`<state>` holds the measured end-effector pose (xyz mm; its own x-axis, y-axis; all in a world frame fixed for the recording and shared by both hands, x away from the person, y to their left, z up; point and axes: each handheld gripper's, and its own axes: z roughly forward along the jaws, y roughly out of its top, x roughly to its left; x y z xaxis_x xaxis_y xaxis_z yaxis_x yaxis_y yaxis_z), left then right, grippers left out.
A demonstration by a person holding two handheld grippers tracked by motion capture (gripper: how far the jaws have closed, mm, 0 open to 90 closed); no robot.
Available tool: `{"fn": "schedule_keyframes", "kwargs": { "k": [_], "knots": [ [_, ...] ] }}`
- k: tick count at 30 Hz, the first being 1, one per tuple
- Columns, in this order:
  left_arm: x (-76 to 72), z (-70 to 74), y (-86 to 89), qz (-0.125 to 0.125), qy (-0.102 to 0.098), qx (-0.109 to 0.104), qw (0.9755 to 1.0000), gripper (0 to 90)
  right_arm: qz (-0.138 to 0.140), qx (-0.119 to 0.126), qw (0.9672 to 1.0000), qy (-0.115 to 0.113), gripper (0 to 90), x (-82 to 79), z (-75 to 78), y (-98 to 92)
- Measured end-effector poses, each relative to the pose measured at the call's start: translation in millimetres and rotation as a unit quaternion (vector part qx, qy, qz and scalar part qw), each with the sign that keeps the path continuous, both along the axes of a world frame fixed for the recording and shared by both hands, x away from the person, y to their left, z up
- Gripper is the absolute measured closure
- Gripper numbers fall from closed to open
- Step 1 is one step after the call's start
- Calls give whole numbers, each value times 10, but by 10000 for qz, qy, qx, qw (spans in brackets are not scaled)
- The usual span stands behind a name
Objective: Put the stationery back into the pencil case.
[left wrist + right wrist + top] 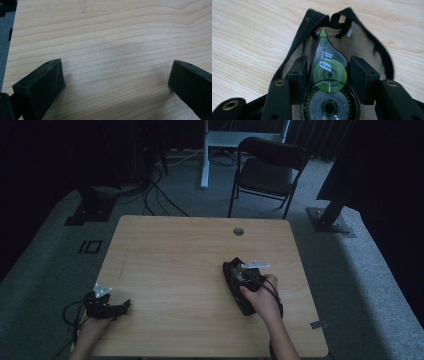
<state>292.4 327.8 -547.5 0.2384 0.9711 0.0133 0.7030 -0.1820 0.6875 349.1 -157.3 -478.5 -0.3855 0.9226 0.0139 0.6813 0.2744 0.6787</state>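
My right gripper (328, 66) is shut on a clear correction tape dispenser (324, 53) with green reels; one black jaw presses each side of its body. The dispenser's green tip points into the open mouth of a mesh pouch (362, 47) with a black zipper edge, which lies flat on the wooden table (175, 255). From above, the right gripper (245, 277) and the dark pouch (231, 270) sit right of the table's middle. At the table's front left edge, my left gripper (126, 306) is open, and in its own view the left gripper (116, 77) has only bare wood between its jaws.
A round cable hole (238, 231) lies near the table's far edge. A small grey tag (318, 324) is stuck by the front right corner. Beyond the table stand a black folding chair (270, 167) and stand bases with cables on the carpet.
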Motion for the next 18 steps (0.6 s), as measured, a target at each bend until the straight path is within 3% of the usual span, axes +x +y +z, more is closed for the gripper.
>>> {"fn": "schedule_keyframes", "kwargs": {
  "k": [9, 11, 13, 18],
  "knots": [
    [0, 0, 0, 2, -2, -2, 10000, 4, -174, -76, 9995, 263, 499, 66, -65, 49],
    [0, 0, 0, -1, -1, -1, 10000, 5, -318, -210, 9990, 236, 499, 81, -82, 48],
    [0, 0, 0, 2, -1, -2, 10000, 4, -370, -84, 9988, 307, 499, 90, -99, 43],
    [0, 0, 0, 0, 0, 1, 10000, 4, -392, -127, 9984, 387, 499, 106, -140, 65]
  ]
}}
